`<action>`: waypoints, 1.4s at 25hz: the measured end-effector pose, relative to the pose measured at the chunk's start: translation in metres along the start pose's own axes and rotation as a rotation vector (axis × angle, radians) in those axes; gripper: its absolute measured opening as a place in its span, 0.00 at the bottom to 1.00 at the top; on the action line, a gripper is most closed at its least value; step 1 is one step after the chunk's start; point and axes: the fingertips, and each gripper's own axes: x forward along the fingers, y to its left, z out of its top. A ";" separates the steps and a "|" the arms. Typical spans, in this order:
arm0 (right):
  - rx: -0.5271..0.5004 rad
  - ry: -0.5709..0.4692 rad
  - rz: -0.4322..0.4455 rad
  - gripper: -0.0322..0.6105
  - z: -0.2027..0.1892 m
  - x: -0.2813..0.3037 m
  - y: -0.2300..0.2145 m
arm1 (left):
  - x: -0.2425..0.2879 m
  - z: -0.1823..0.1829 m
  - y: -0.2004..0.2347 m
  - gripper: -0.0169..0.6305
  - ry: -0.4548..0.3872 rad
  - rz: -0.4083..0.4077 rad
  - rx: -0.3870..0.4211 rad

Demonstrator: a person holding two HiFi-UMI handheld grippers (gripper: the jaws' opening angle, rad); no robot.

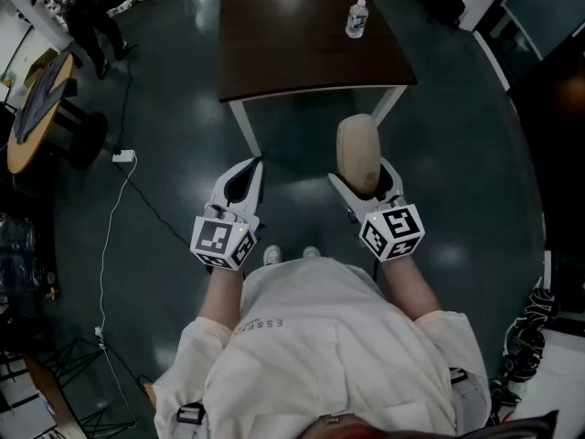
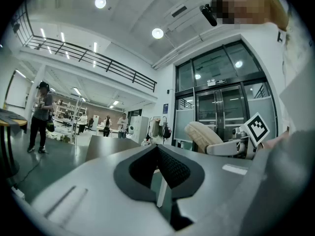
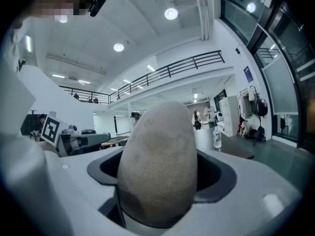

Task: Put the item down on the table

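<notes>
A beige, oval, potato-like item (image 1: 357, 149) (image 3: 158, 161) stands upright between the jaws of my right gripper (image 1: 364, 179) (image 3: 160, 181), which is shut on it and holds it in the air over the floor, short of the table. It also shows from the side as the item (image 2: 202, 134) in the left gripper view. My left gripper (image 1: 247, 167) (image 2: 158, 154) hangs level with it to the left, jaws together and nothing in them. The dark brown table (image 1: 292, 44) (image 3: 236, 149) lies ahead, its near edge just beyond both grippers.
A clear water bottle (image 1: 357, 18) (image 3: 217, 136) stands on the table's far right part. A round wooden table (image 1: 32, 108) is at the far left, with people (image 1: 91, 16) beyond it. A cable and power strip (image 1: 123, 156) lie on the floor to the left.
</notes>
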 end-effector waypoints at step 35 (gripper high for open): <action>0.067 0.028 0.054 0.64 -0.010 0.057 -0.062 | 0.051 -0.037 0.034 0.05 0.040 0.088 -0.074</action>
